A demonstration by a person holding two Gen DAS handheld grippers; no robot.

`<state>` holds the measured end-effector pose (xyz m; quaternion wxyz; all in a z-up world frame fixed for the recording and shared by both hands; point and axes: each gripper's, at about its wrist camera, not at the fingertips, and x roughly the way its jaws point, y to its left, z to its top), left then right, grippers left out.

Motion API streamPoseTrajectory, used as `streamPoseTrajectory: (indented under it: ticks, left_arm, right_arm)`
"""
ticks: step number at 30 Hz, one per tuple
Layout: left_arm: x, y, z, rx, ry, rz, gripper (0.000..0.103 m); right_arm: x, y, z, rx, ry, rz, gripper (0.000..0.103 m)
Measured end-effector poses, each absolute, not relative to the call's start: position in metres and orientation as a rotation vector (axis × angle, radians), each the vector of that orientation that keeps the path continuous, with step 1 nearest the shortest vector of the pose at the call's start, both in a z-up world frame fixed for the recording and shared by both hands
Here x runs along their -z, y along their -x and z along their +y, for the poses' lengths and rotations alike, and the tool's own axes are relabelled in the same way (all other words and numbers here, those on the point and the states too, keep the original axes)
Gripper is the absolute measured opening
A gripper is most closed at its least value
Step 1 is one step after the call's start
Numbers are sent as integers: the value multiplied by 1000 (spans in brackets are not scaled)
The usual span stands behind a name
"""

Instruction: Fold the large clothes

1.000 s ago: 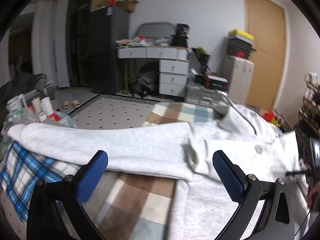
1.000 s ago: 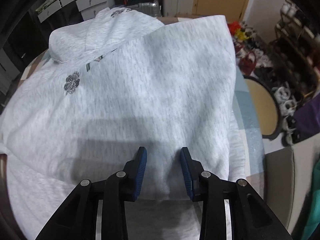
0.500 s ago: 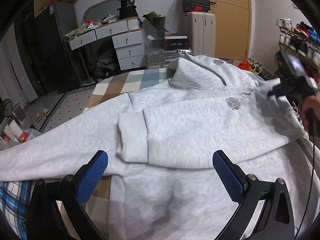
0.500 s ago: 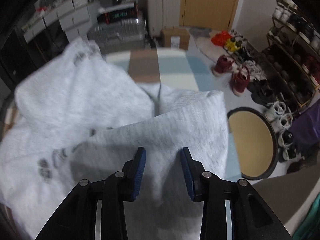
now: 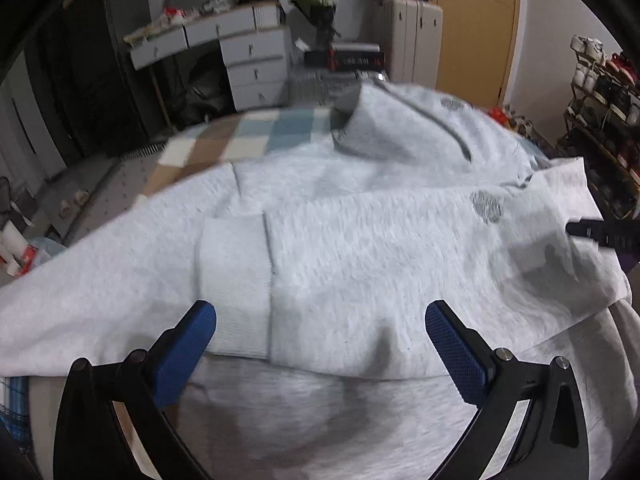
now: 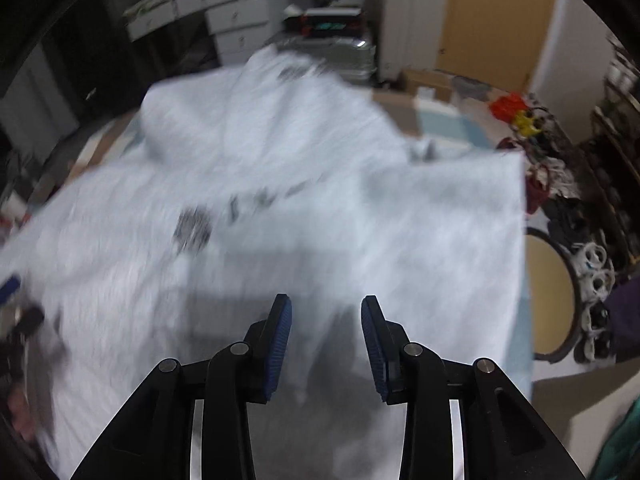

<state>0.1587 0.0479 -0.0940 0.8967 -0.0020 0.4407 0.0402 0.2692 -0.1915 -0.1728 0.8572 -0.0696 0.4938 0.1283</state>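
Observation:
A large light grey hoodie lies spread on a checked bed cover. One sleeve is folded across its chest, with the ribbed cuff just ahead of my left gripper. The left gripper is wide open and empty, hovering over the body. The other sleeve trails off to the left. In the right wrist view the hoodie is blurred. My right gripper is open with a moderate gap, empty, over the garment's right part; its tip shows in the left wrist view.
A white drawer unit and dark cabinets stand behind the bed. A wooden door is at the back right. A shoe rack and shoes line the right side. A round wooden tray lies on the floor right of the bed.
The left gripper swung right from the stretched-out sleeve to over the folded sleeve and cuff. The right gripper lifted away from the garment, staying partly open.

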Motion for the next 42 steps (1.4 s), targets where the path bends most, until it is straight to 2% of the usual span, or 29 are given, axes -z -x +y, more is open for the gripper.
streamPoseTrajectory:
  ticks: [2,3,6,9,11,14,16,18,20,23,28,32,34,36,42]
  left_arm:
    - [107,-166,47,-102,4,971,102]
    - [116,-170,47,-115,-5,1005,102]
    - [137,-173,51,-153,-2,1063,102]
    - [139,-170,53,-131,11,1065,102]
    - [140,-168,52,-118,2,1067,102]
    - [141,-165,55,-92,4,1070,102]
    - [133,-157,58,-67,27,1060,102]
    - [109,-146,67,-29,50,998,102]
    - [83,-126,74,-18,61,893,102]
    - [42,-79,89,-63,46,735,102]
    - [-3,-11,152,-206,209,590,102]
    - [-6,47,226,-274,444,536,102]
    - [-1,84,264,-361,499,489,102]
    - [4,110,285,-420,536,457,102]
    - [39,158,358,-576,762,400,102]
  right_arm:
    - [197,-264,-190,-233,156,1096,36]
    - [193,-258,-191,-225,152,1039,37]
    - [183,-249,-187,-198,182,1067,37]
    - [156,-230,-188,-211,170,1008,37]
    - [148,-220,-190,-175,175,995,42]
    - [167,-215,-192,-140,188,1091,44]
    - [159,-205,-193,-125,177,1042,48]
    - [150,-199,-195,-142,119,1064,47]
    - [127,-181,-196,-185,30,1004,47]
    - [93,-150,-179,-235,44,924,49]
    - [45,-97,-105,-367,99,792,73]
    - [19,-75,-36,-465,145,726,81]
    - [6,-57,-1,-537,165,687,91]
    - [4,-45,30,-605,197,661,96]
    - [-4,-16,159,-858,280,658,96]
